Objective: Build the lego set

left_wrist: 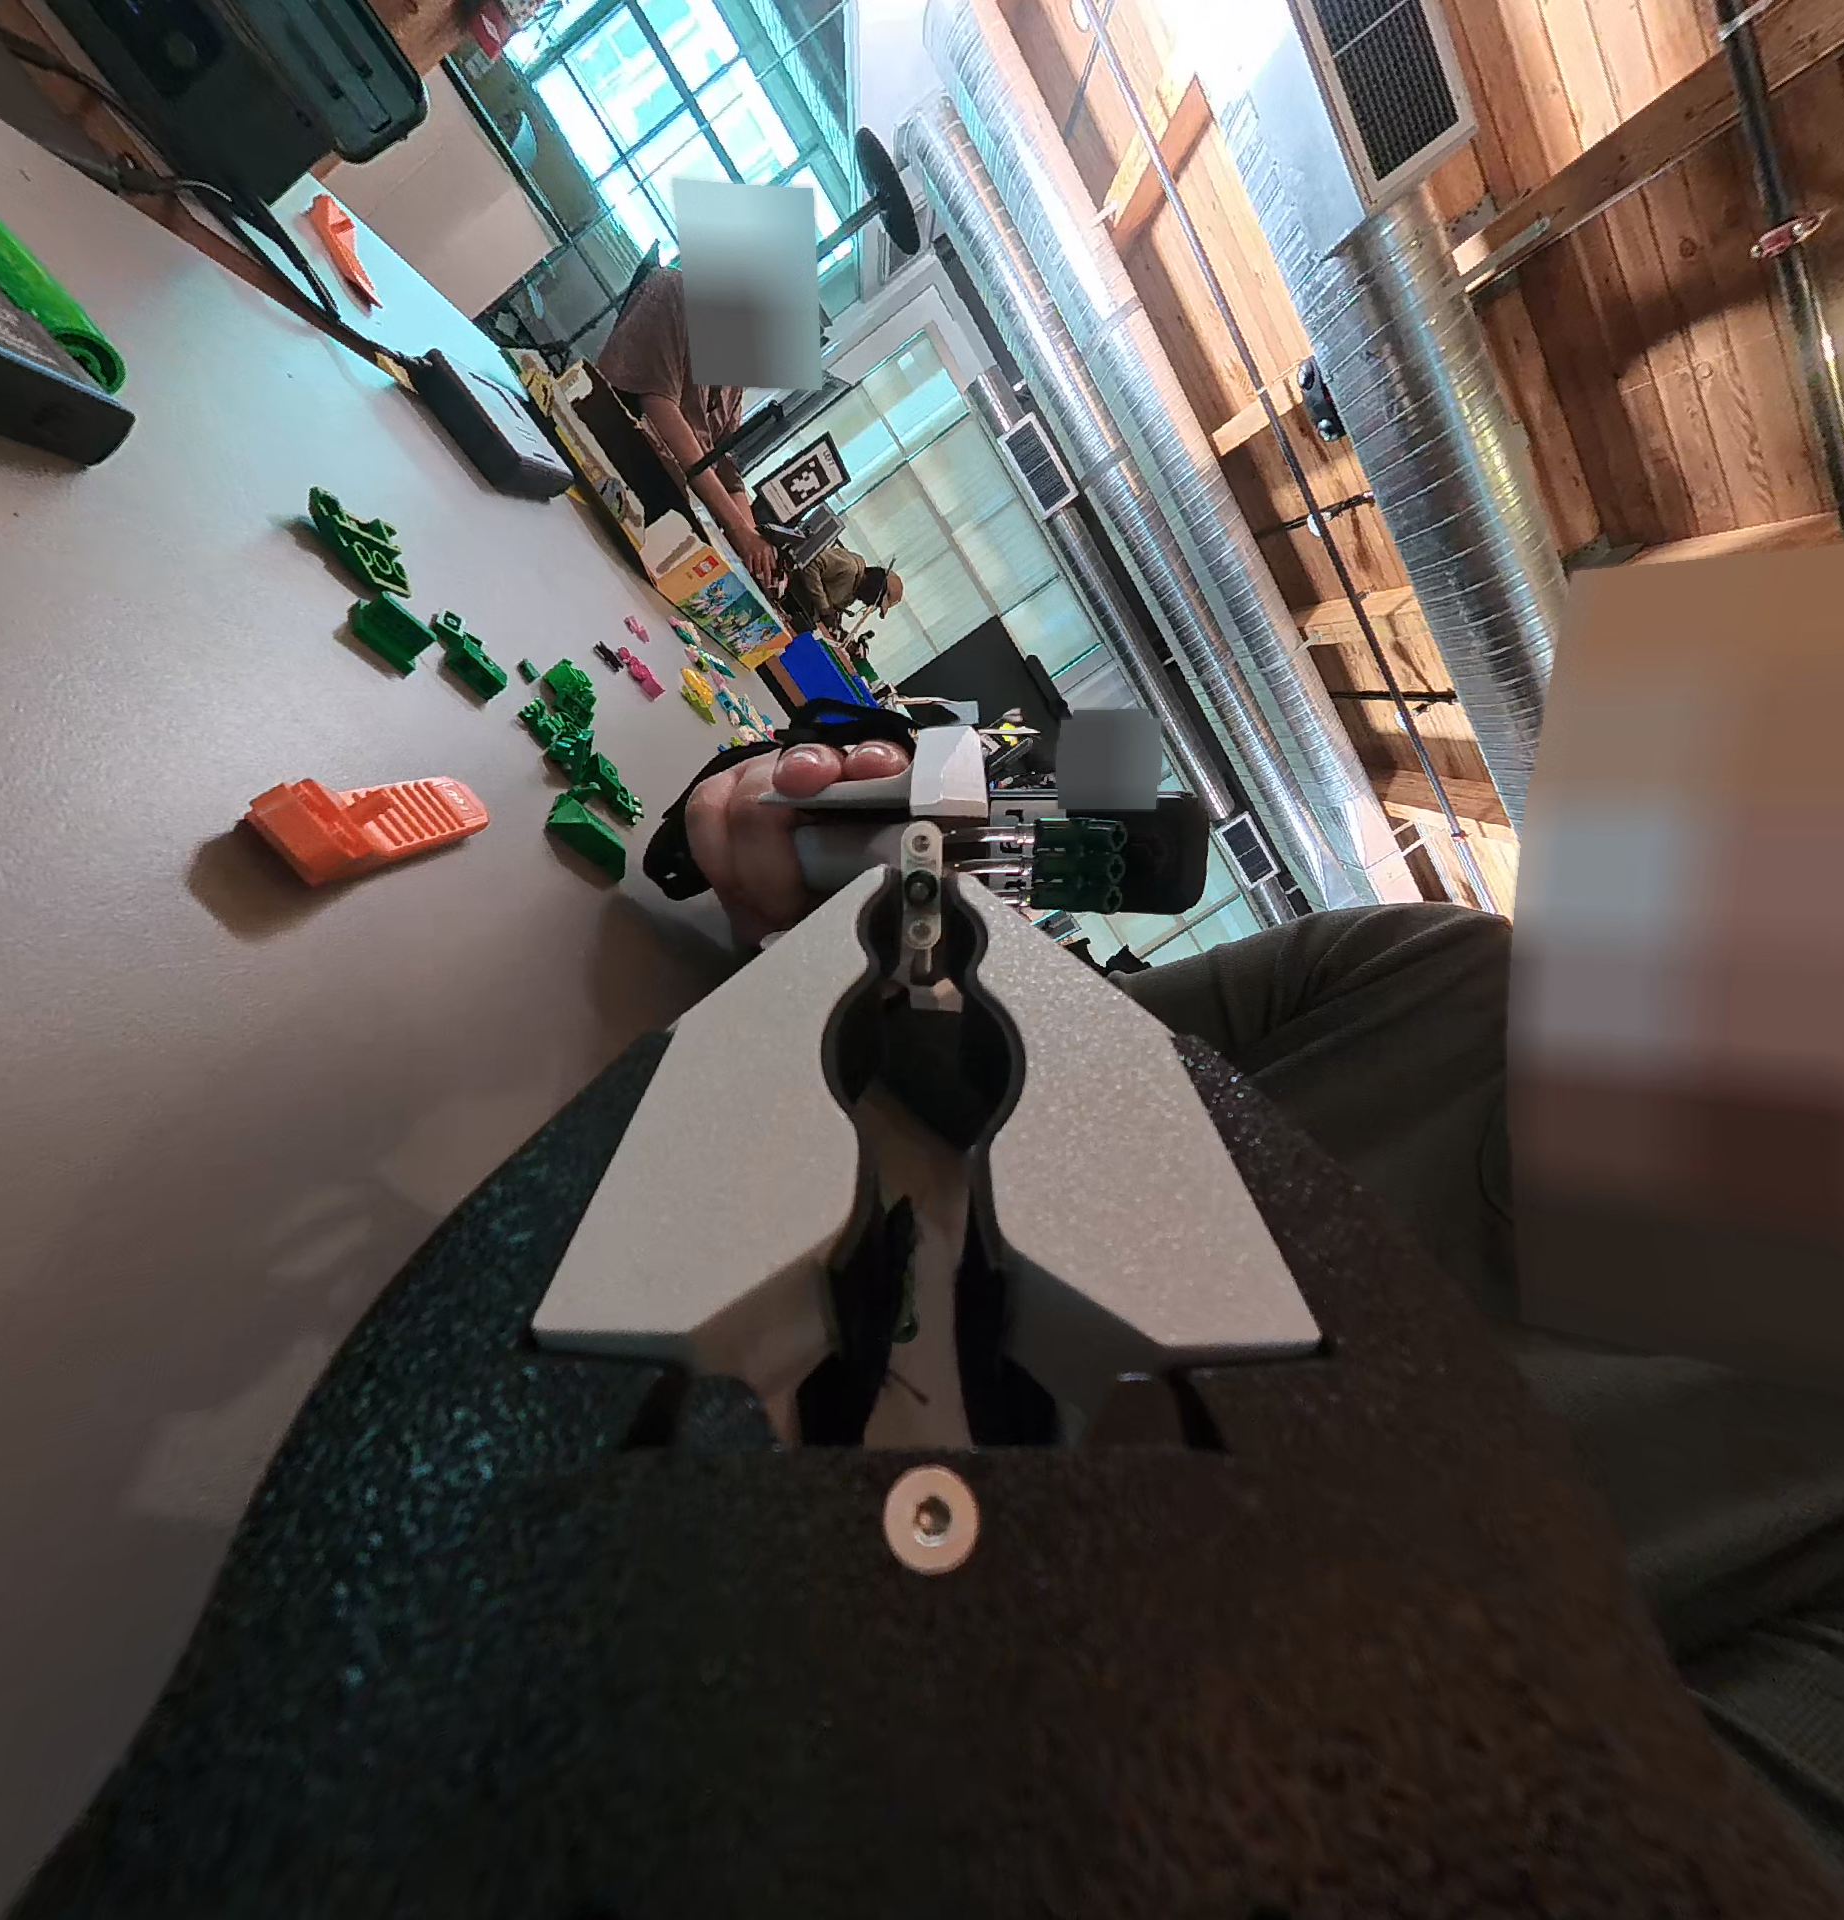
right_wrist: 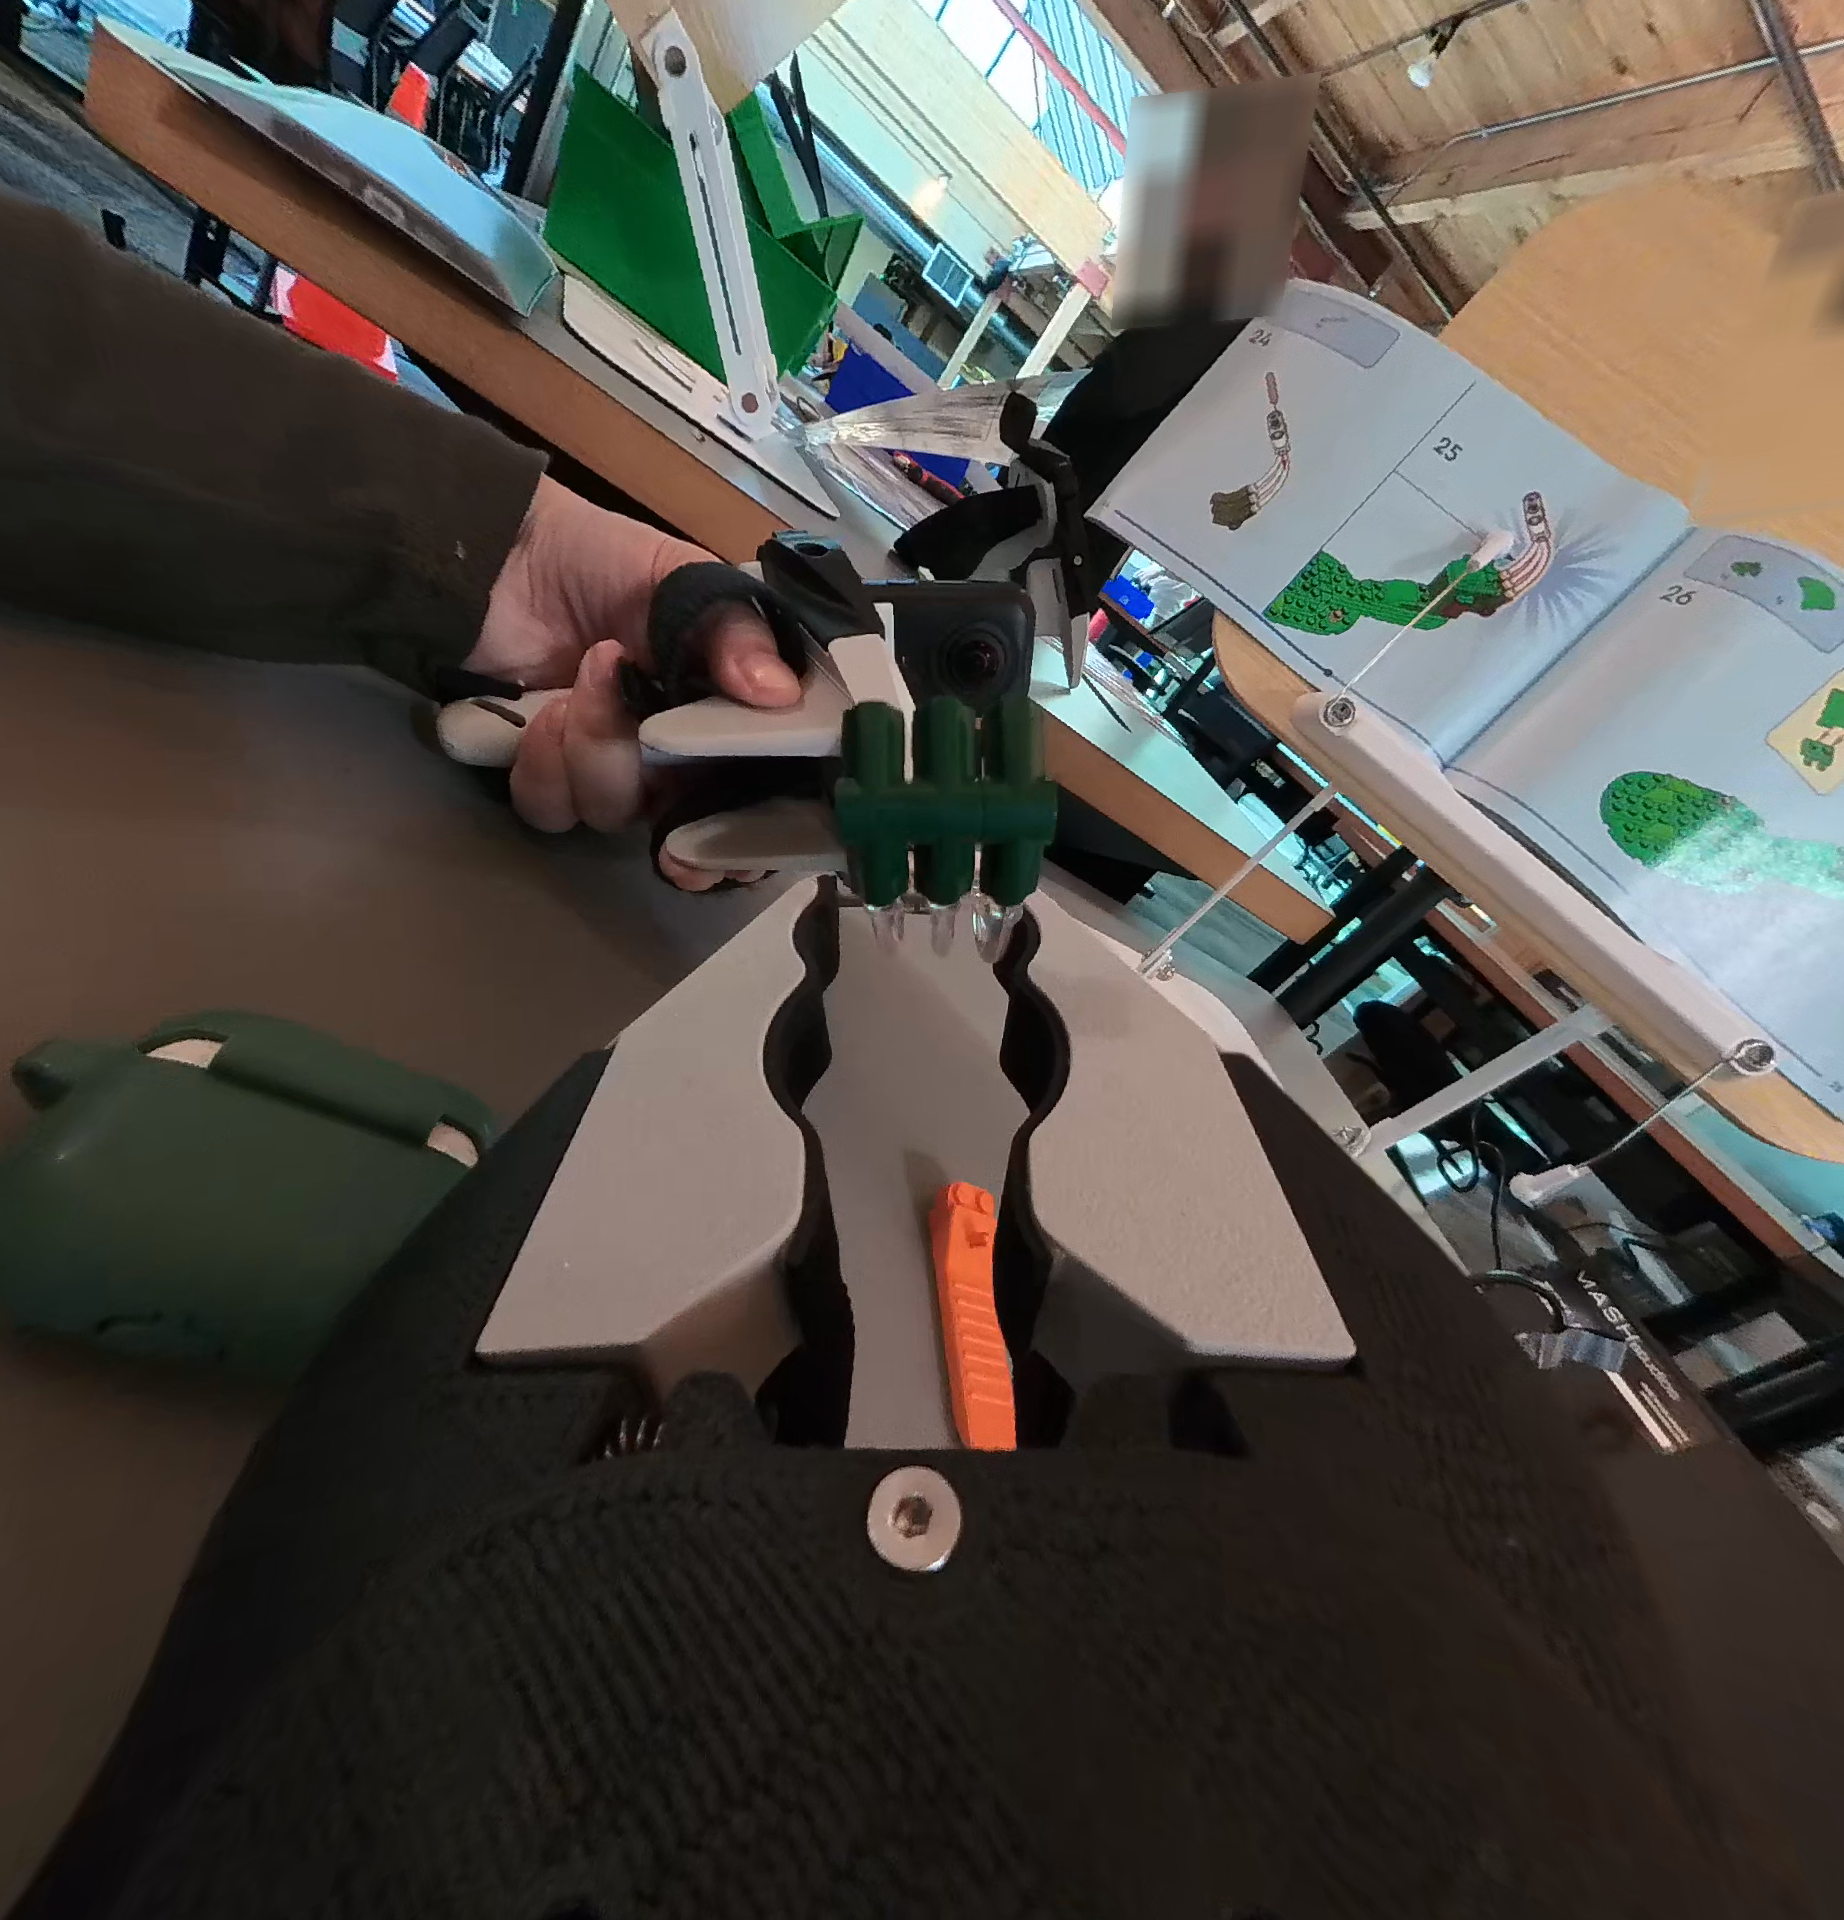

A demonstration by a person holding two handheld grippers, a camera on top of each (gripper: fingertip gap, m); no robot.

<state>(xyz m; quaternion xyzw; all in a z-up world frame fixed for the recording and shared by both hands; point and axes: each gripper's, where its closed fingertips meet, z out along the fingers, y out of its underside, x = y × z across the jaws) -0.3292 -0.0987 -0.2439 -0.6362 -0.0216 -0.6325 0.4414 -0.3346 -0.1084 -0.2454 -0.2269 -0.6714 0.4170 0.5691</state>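
We are partway through the build, judging by the open instruction booklet [right_wrist: 1520, 582] standing far right. The small claw piece [right_wrist: 939, 821] is already together: three dark green cylinders side by side with clear tubes [left_wrist: 991, 857] running out of them. The big green body is not yet joined — loose green bricks [left_wrist: 575, 727] are lying scattered on the counter [left_wrist: 170, 1039].

We are holding the claw piece in mid-air between both tools. The left tool [left_wrist: 923, 894] is gripping the white stem end; the right tool [right_wrist: 933, 914] is closing on the clear tips. Its long axis is running from one tool to the other, green end toward the right one.
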